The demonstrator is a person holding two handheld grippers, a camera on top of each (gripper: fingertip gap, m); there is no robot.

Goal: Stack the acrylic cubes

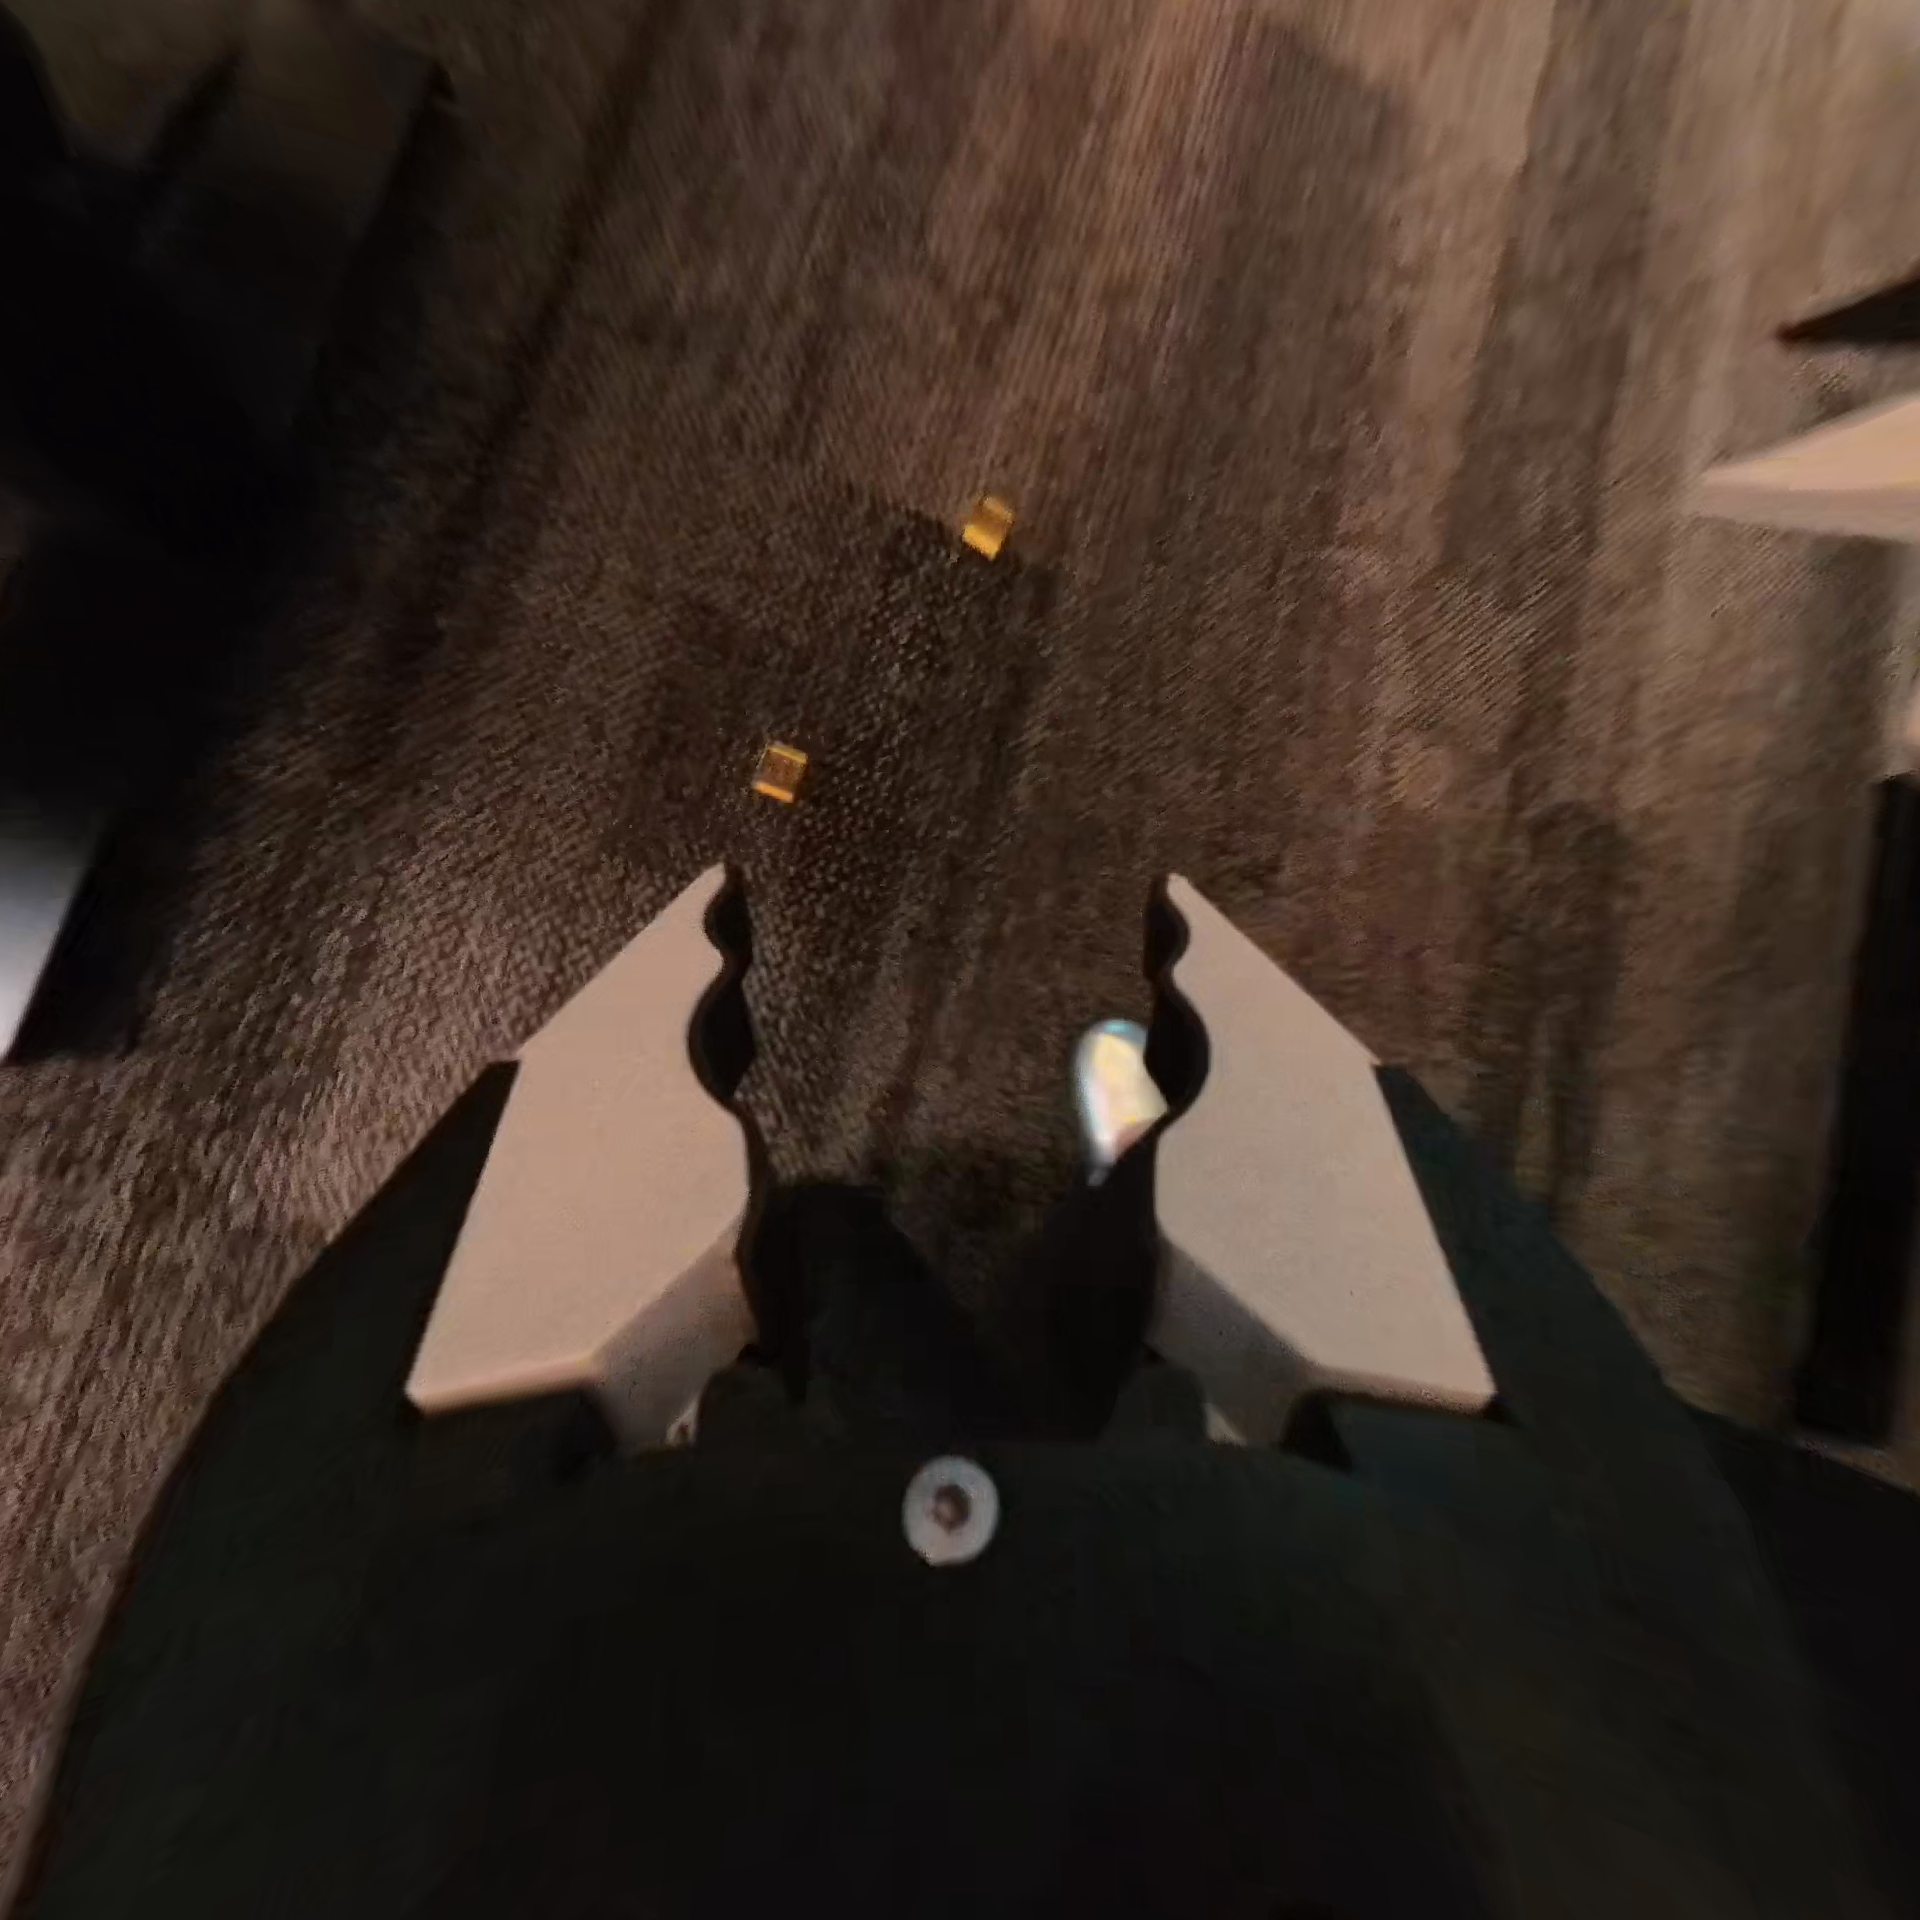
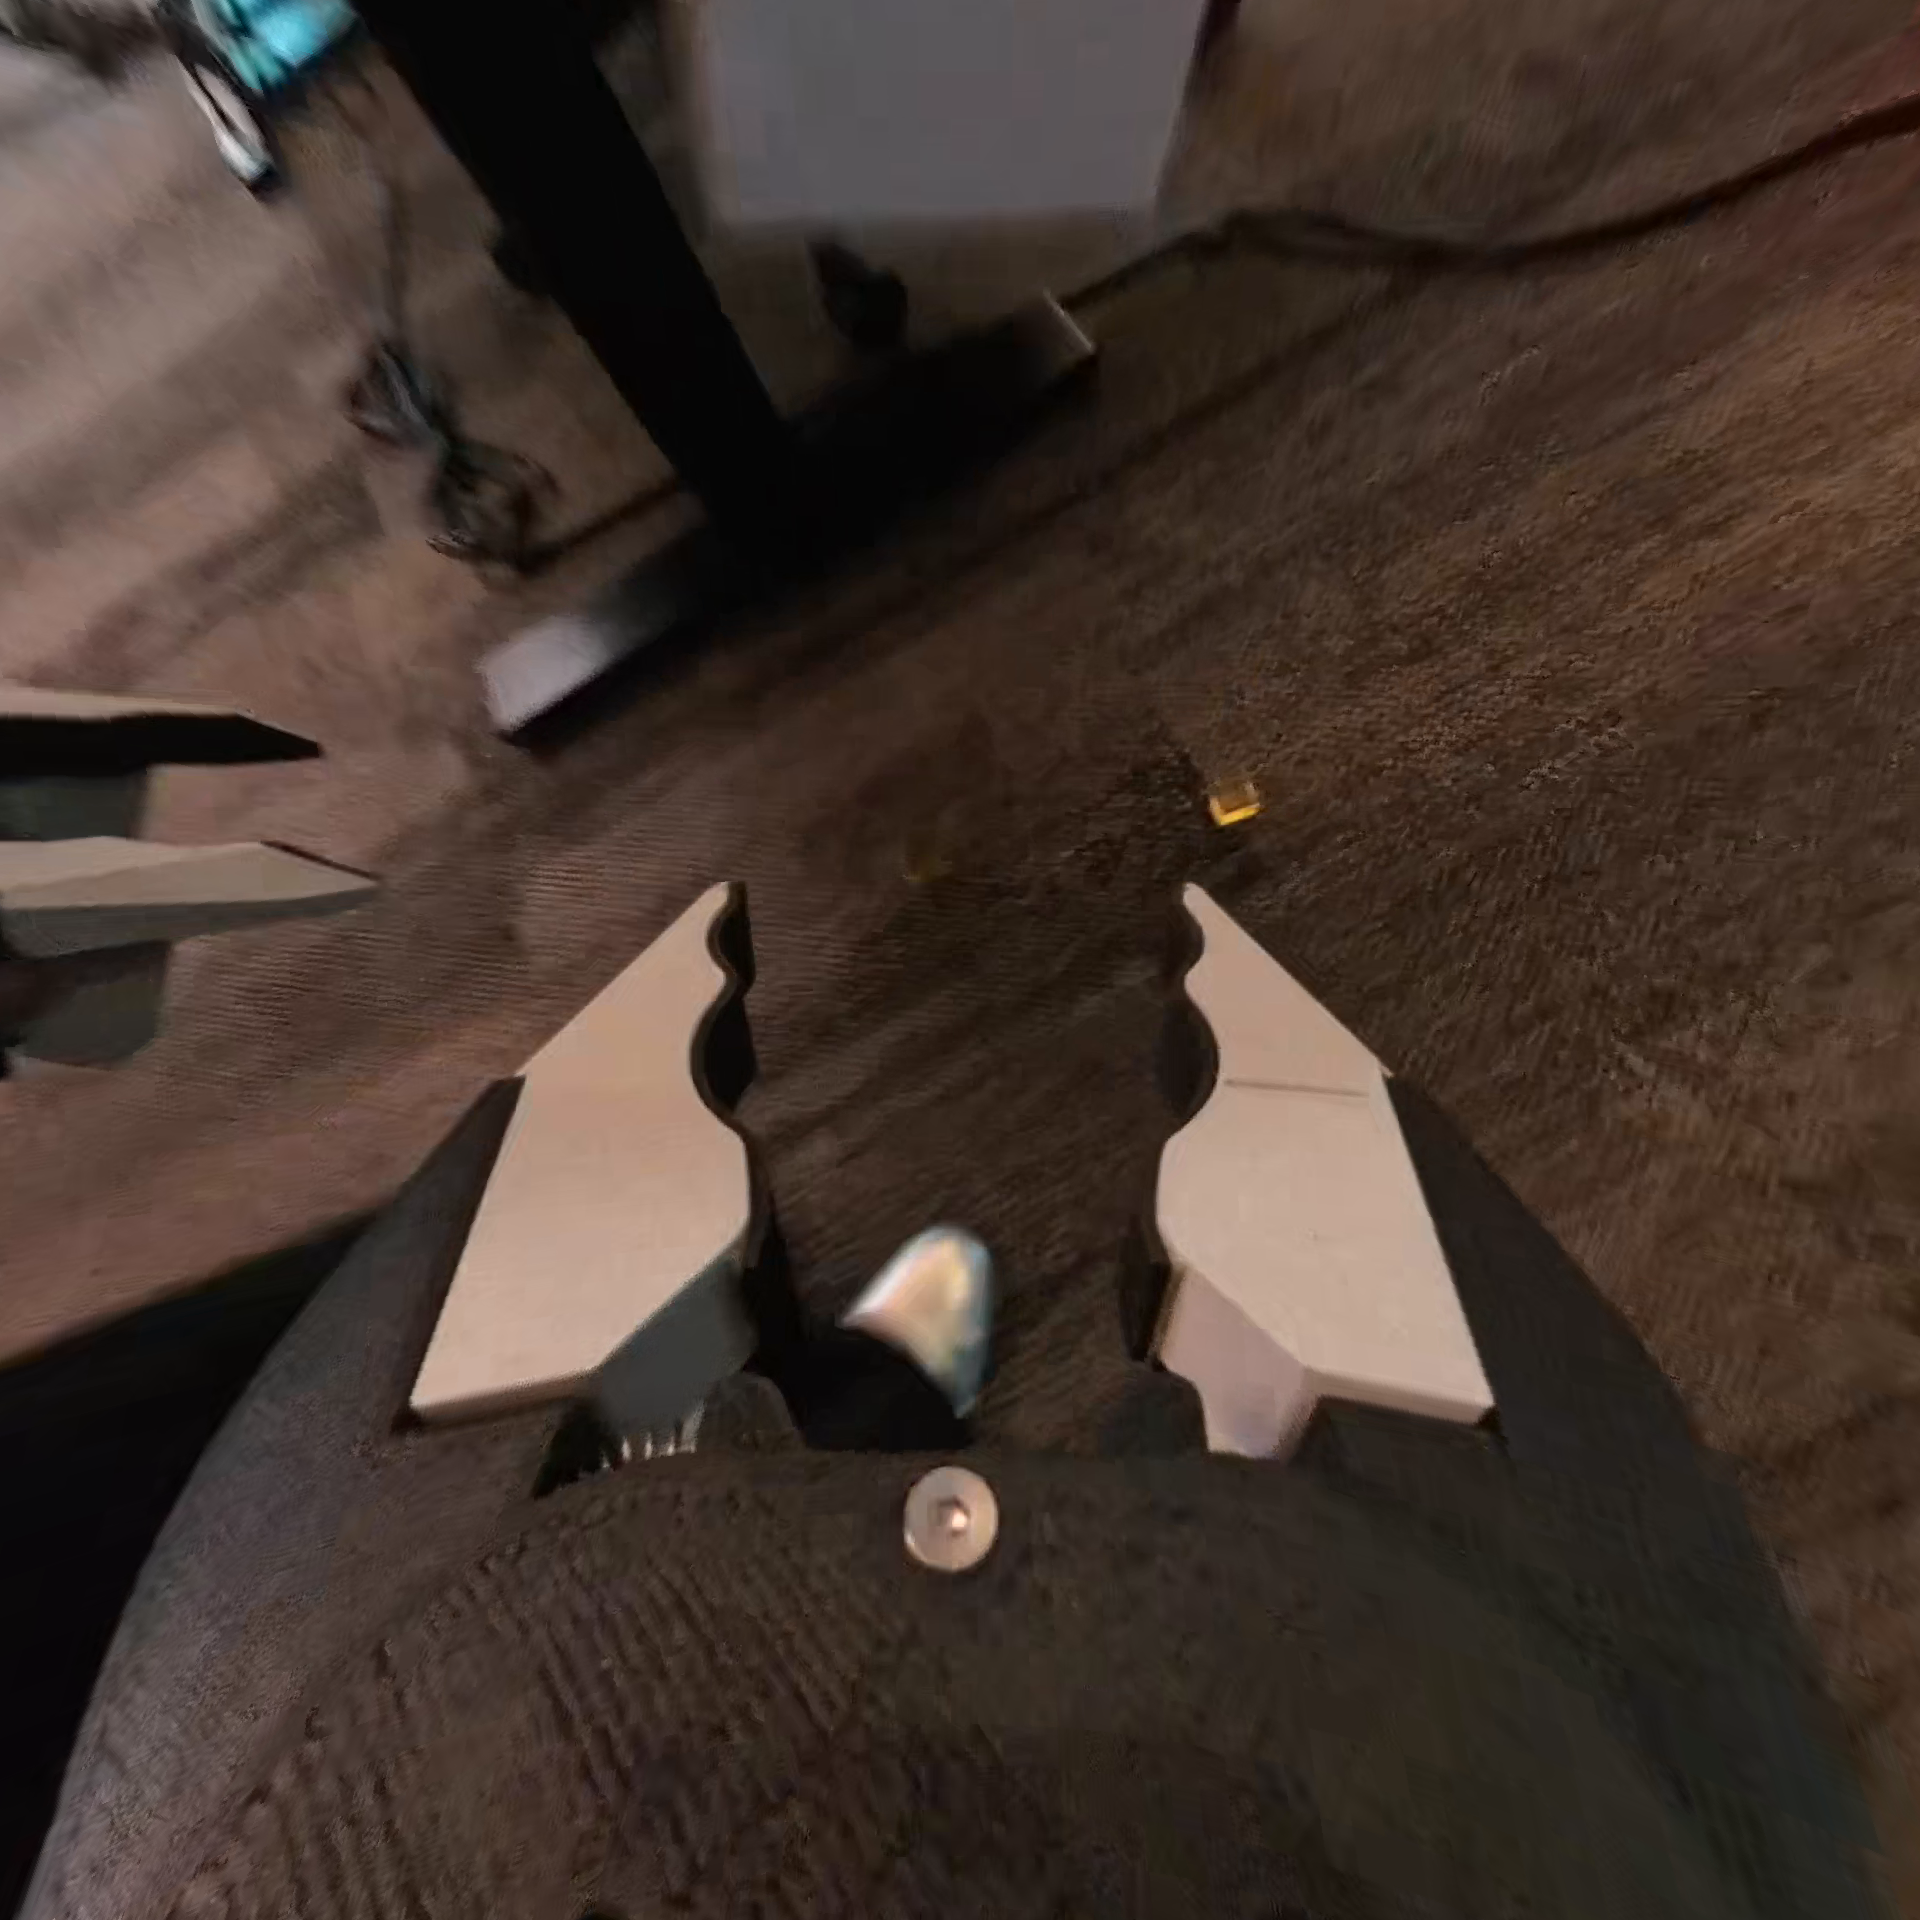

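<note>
Both views look down on a brown carpet. Two small yellow cubes lie on it: one just ahead of my left gripper's left fingertip, one farther off. My left gripper is open with nothing between its pads. My right gripper is open and empty too. One yellow cube lies just beyond its right fingertip, and a blurred yellow one lies ahead between the fingers. A shiny metal piece shows low between the fingers in each view. The left gripper's fingers show at the right wrist view's left edge.
A black table leg with a foot stands on the carpet ahead left of the right gripper. A white panel stands behind it. A dark cable runs across the carpet at the back right. A dark upright object stands at the left view's right edge.
</note>
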